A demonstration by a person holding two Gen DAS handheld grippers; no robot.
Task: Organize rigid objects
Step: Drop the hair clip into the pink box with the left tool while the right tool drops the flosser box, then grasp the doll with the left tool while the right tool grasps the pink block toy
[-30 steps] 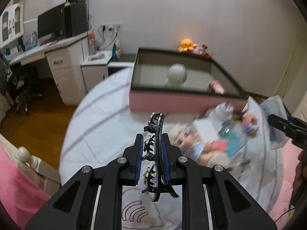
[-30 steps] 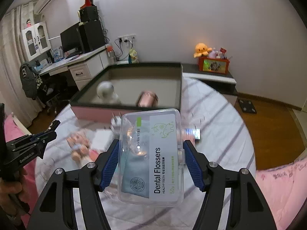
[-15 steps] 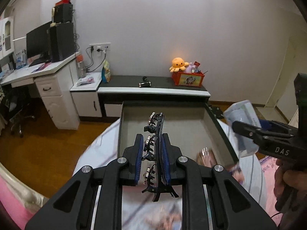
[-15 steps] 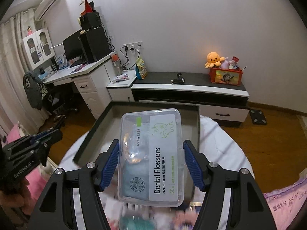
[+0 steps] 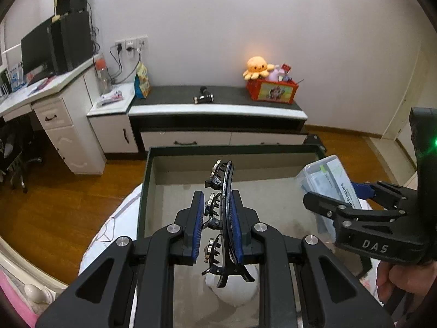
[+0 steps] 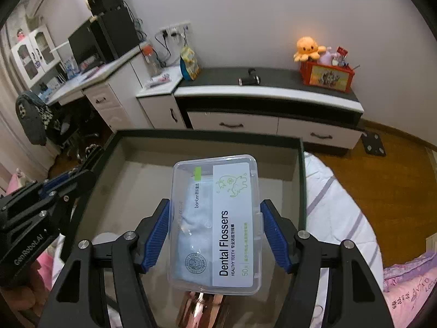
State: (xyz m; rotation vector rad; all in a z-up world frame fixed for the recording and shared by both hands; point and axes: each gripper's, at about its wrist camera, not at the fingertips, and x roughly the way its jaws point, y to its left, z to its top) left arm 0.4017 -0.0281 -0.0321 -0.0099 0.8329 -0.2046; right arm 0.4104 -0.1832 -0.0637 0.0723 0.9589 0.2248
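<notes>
Moved from the cluttered bedspread to above the grey storage box (image 5: 169, 169). Left wrist: left gripper (image 5: 217, 228) clamped on black hair clip (image 5: 222, 218). Right wrist: right gripper (image 6: 215, 235) clamped on dental flosser box (image 6: 215, 221), over box interior.

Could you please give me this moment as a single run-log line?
left gripper: shut on hair clip | right gripper: shut on dental flosser box | both above open storage box | nothing released yet
</notes>
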